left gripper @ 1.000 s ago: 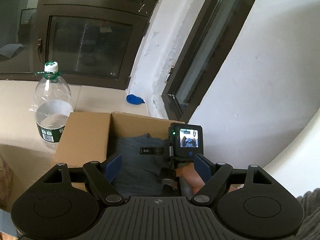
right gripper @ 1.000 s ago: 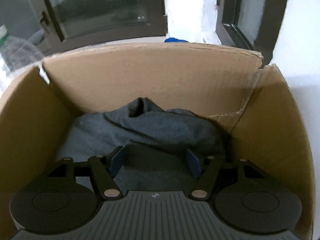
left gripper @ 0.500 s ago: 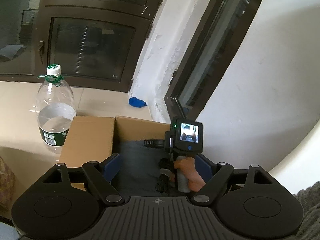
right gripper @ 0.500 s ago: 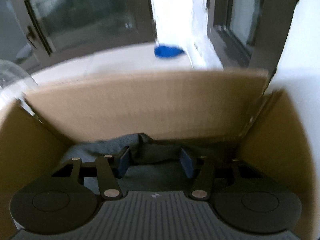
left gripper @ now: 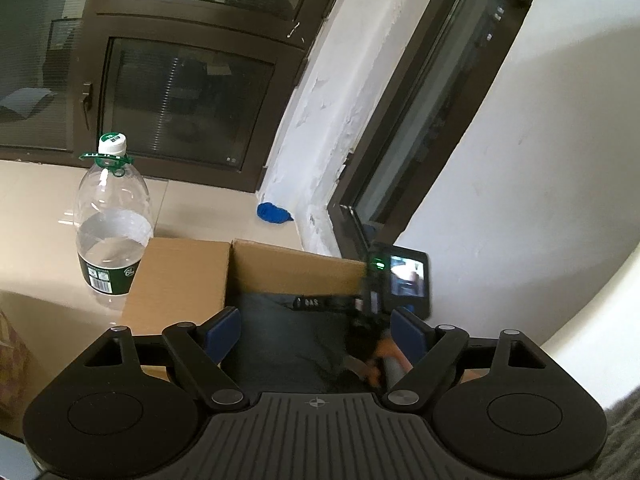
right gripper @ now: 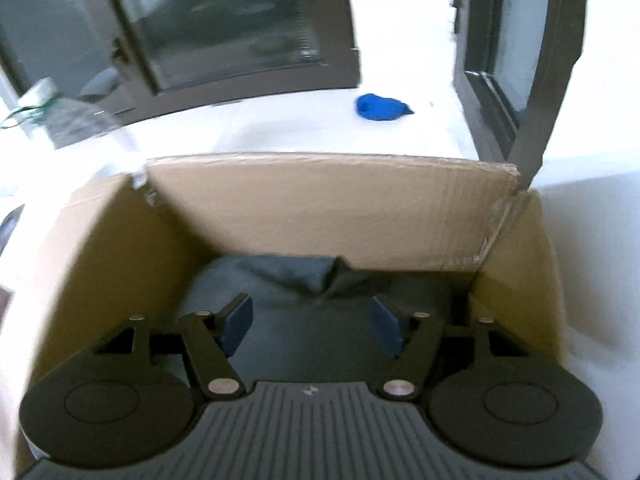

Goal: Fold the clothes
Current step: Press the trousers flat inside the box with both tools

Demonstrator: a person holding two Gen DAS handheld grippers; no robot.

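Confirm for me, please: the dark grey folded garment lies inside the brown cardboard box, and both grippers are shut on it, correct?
Not quite. The dark grey folded garment does lie inside the brown cardboard box, but neither gripper is shut on it: the right wrist view shows the right gripper open above the cloth, and the left wrist view shows the left gripper open too.

The open left claw (left gripper: 316,330) hangs over a cardboard box (left gripper: 180,272) holding grey clothing (left gripper: 288,340); a water bottle (left gripper: 112,224) stands just left of the box.

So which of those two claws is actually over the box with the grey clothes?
The right claw: its open blue pads hang between the cardboard box walls, above the grey garment. The left claw sits back, watching it.
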